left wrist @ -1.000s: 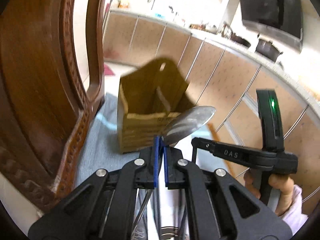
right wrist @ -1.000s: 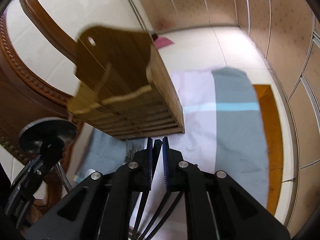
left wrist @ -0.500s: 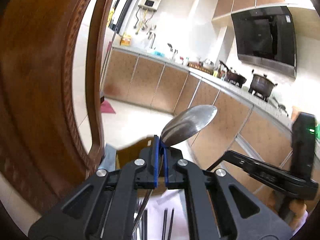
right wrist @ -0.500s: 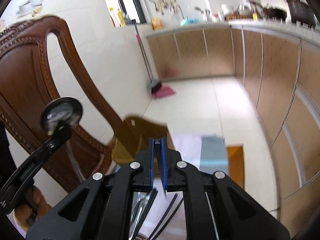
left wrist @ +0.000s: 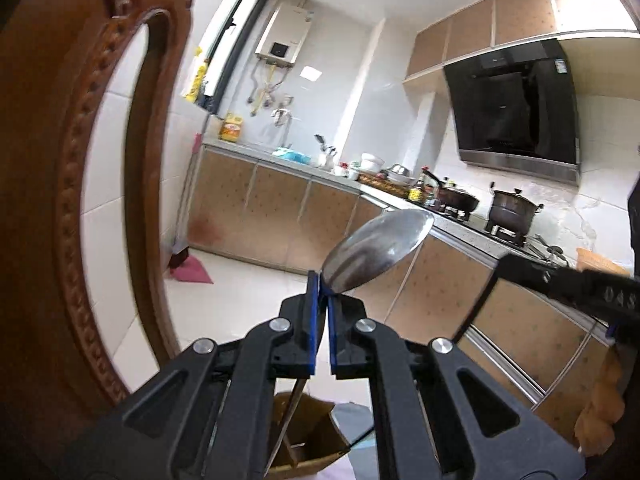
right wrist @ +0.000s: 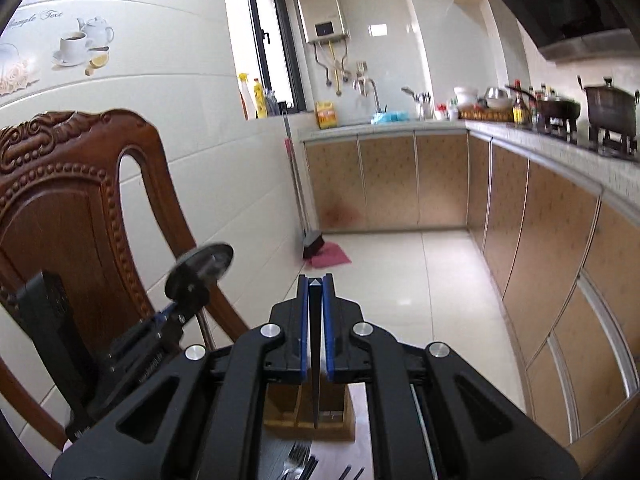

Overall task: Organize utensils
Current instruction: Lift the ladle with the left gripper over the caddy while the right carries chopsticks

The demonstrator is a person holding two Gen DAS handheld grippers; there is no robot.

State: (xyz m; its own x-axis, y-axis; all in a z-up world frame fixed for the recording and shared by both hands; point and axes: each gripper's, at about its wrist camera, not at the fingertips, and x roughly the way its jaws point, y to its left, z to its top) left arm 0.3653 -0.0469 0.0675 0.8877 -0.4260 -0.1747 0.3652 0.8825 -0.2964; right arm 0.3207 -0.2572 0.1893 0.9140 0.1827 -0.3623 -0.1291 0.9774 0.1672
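Between blue pads, shiny steel spoon (left wrist: 376, 248) bowl juts upward.

A carved wooden chair (right wrist: 68, 216) fills the left of both views, before a white tiled wall (right wrist: 168, 92). A window (right wrist: 264, 40) stands at upper centre, with a water heater (right wrist: 324, 20) to its right. Tan cabinets (right wrist: 384, 180) run along the back and the right under a counter (right wrist: 560, 148) with pots (right wrist: 610, 108). A black hood (left wrist: 512, 104) hangs at upper right. The pale floor (right wrist: 400, 280) shines, with a broom (right wrist: 308, 236) at centre.
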